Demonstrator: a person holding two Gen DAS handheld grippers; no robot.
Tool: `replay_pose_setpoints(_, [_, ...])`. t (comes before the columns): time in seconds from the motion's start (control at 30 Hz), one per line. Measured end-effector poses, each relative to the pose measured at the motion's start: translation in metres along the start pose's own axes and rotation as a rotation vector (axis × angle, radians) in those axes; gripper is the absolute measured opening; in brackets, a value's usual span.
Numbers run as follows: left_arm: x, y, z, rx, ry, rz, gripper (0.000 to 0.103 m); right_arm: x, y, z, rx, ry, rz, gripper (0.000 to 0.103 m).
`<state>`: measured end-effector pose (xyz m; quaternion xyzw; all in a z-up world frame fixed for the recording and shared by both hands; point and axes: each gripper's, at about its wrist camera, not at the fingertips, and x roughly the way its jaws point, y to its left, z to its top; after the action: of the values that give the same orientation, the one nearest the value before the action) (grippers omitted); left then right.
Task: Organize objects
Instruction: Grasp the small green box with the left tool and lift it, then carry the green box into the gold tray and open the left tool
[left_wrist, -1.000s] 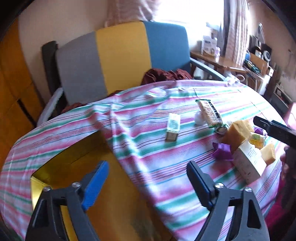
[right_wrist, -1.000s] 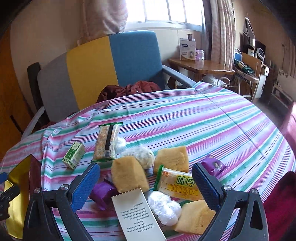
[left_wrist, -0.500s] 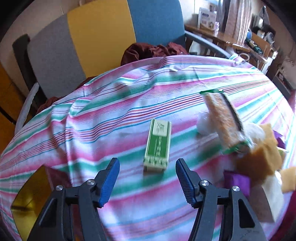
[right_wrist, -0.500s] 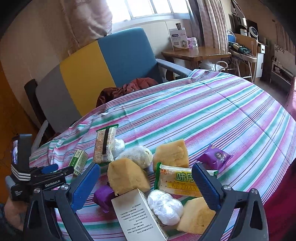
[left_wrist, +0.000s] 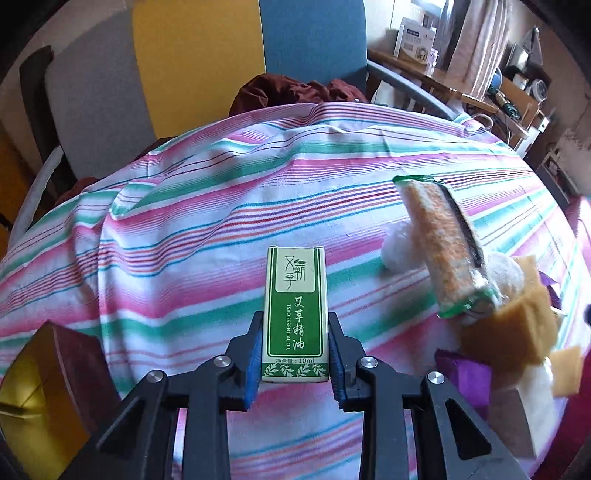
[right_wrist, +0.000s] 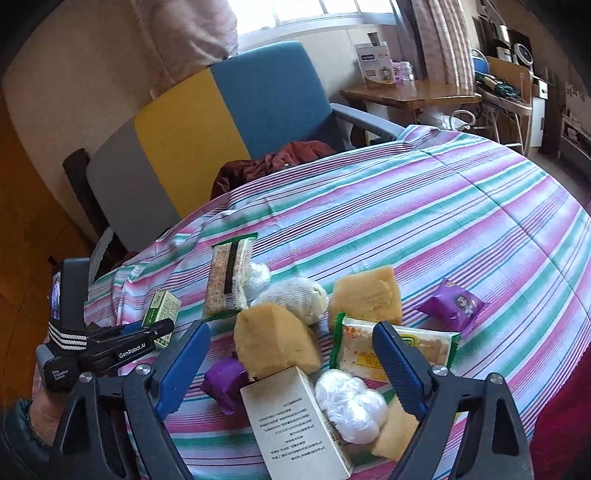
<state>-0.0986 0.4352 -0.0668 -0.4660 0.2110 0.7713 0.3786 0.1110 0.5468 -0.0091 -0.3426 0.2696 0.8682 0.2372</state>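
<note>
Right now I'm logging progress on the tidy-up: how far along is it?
Barely begun; nothing looks sorted yet. In hand: the left gripper is shut on the green essential-oil box. Left: the right gripper hangs open over the pile: sponge blocks, white carton, purple packet, snack bar.

Beyond the green box (left_wrist: 295, 314) clamped by the left gripper (left_wrist: 295, 354), the striped cloth (left_wrist: 207, 229) lay bare up to the chair (left_wrist: 207, 55). Rightward, the snack packet (left_wrist: 445, 251) and sponges (left_wrist: 509, 325) crowded the way; a gold box (left_wrist: 40, 369) stood close at left
</note>
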Motion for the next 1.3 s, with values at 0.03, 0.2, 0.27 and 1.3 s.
replay_pose_setpoints(0.03, [-0.006, 0.0, -0.004, 0.001, -0.01, -0.004, 0.031, 0.002, 0.006, -0.001, -0.024, 0.01, 0.015, 0.087])
replay_pose_setpoints(0.2, [-0.045, 0.005, -0.021, -0.011, -0.054, -0.041, 0.031, 0.006, 0.036, -0.011, -0.166, 0.055, 0.086, 0.078])
replay_pose_setpoints(0.27, [-0.061, 0.011, -0.03, -0.024, -0.074, -0.057, 0.031, 0.01, 0.047, -0.017, -0.223, 0.083, 0.09, 0.074])
replay_pose_setpoints(1.3, [-0.174, 0.208, -0.224, -0.468, -0.139, 0.042, 0.031, 0.034, 0.034, -0.062, -0.369, 0.308, -0.161, 0.051])
